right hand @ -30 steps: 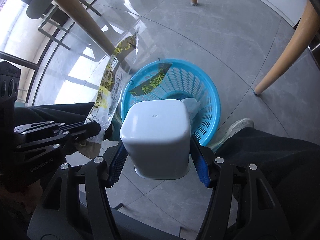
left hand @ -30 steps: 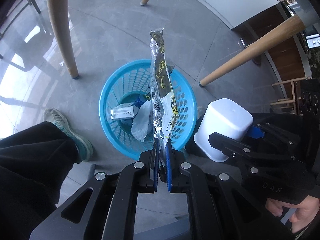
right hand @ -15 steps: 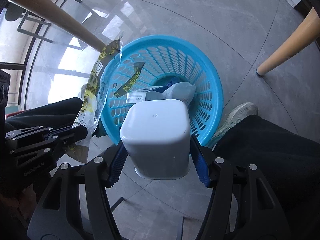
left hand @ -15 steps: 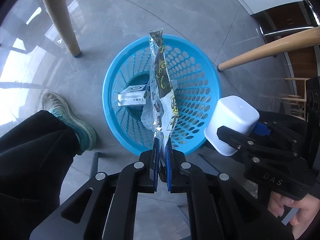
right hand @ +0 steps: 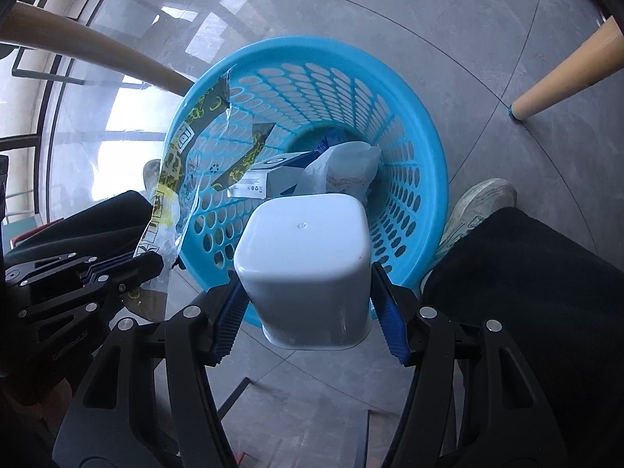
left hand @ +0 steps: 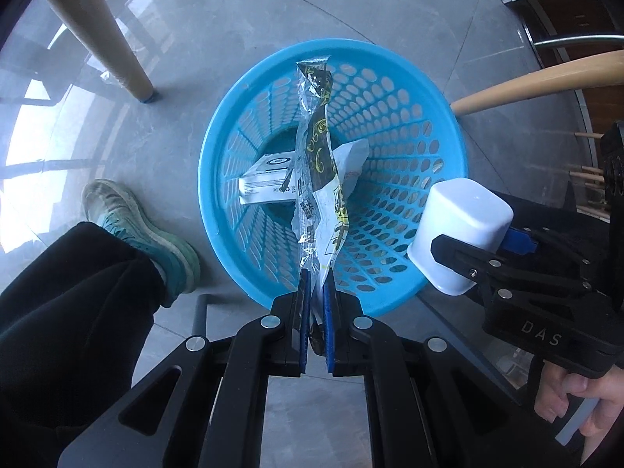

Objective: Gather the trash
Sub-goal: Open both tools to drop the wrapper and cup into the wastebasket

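**Q:** So where was everything when you paused it?

**A:** Biggest thing first: grey tile floor (left hand: 351,7) with wooden table legs (left hand: 117,43) around, and the blue basket (left hand: 249,124) sitting pretty much straight under both tools. It already had a small box (left hand: 265,183) and a crumpled white bag (right hand: 343,167) at the bottom. My shoe (left hand: 144,230) was right beside the rim.

**Q:** And the hands?

**A:** Right gripper (right hand: 308,316) had its fingers spread about halfway and clamped on the sides of a white plastic tub (right hand: 304,257), bottom facing the camera. The tub hung over the near rim, partly over the opening, partly not, as far as I could judge. Left gripper (left hand: 316,312) was pressed nearly together, pinching the bottom end of a long clear snack wrapper (left hand: 318,179).

**Q:** Which one was better lined up?

**A:** The wrapper, I'd say. Its long axis ran straight out from the fingers across the middle of the basket, tip over the far wall, so most of its length lay over the opening. The pinch itself sat over the near rim, though. I figured the tub needed nudging further in before letting go, or it could clip the rim and bounce out.
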{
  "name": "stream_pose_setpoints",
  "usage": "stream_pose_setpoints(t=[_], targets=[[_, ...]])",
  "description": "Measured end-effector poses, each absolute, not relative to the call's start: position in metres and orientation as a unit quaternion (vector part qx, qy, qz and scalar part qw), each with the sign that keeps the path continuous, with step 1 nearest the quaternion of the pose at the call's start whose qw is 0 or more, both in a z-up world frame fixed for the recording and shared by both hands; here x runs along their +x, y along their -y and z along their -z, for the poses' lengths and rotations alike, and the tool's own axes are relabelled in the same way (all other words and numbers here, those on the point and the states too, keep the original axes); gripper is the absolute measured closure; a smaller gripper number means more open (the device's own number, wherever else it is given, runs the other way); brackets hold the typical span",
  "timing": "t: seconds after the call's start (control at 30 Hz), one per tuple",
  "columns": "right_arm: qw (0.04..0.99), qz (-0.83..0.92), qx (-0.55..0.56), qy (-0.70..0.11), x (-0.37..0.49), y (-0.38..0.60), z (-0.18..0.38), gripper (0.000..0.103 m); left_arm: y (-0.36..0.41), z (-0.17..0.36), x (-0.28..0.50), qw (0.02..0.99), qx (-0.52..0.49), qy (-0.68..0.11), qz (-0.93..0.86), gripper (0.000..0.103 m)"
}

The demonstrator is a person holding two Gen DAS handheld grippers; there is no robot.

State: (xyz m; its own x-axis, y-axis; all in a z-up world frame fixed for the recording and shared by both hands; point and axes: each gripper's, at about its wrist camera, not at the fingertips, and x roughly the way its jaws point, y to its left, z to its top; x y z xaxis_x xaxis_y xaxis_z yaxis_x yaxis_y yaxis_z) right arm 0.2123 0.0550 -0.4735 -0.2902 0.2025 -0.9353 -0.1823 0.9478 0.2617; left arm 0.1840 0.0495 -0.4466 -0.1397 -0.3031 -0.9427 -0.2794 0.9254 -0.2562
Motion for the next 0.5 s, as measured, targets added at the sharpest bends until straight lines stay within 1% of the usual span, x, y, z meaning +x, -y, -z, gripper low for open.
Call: stream_pose_setpoints(t=[0.07,0.1,0.13,0.17,0.2,0.27,0.5], targets=[[0.599,-0.160,0.004,-0.785,0.213,-0.056,0.473,0.045,-0.049,0.445,0.185,0.630,-0.196,-0.751,0.014,0.095],[0.601,-0.157,0.003,-0.783,0.213,-0.055,0.472,0.044,-0.049,0.444,0.185,0.631,-0.196,-0.750,0.013,0.088],[0.604,-0.154,0.007,-0.782,0.213,-0.053,0.470,0.044,-0.049,0.445,0.186,0.632,-0.194,-0.750,0.009,0.072],[0.604,-0.152,0.014,-0.782,0.214,-0.051,0.470,0.040,-0.050,0.445,0.186,0.634,-0.192,-0.749,0.003,0.067],[0.604,-0.150,0.020,-0.783,0.214,-0.050,0.470,0.038,-0.052,0.445,0.186,0.636,-0.191,-0.748,-0.006,0.064],[0.603,-0.148,0.022,-0.784,0.214,-0.048,0.471,0.036,-0.058,0.445,0.185,0.635,-0.200,-0.746,-0.015,0.064],[0.608,-0.142,0.013,-0.781,0.210,-0.048,0.466,0.036,-0.068,0.436,0.182,0.646,-0.212,-0.733,-0.028,0.064]])
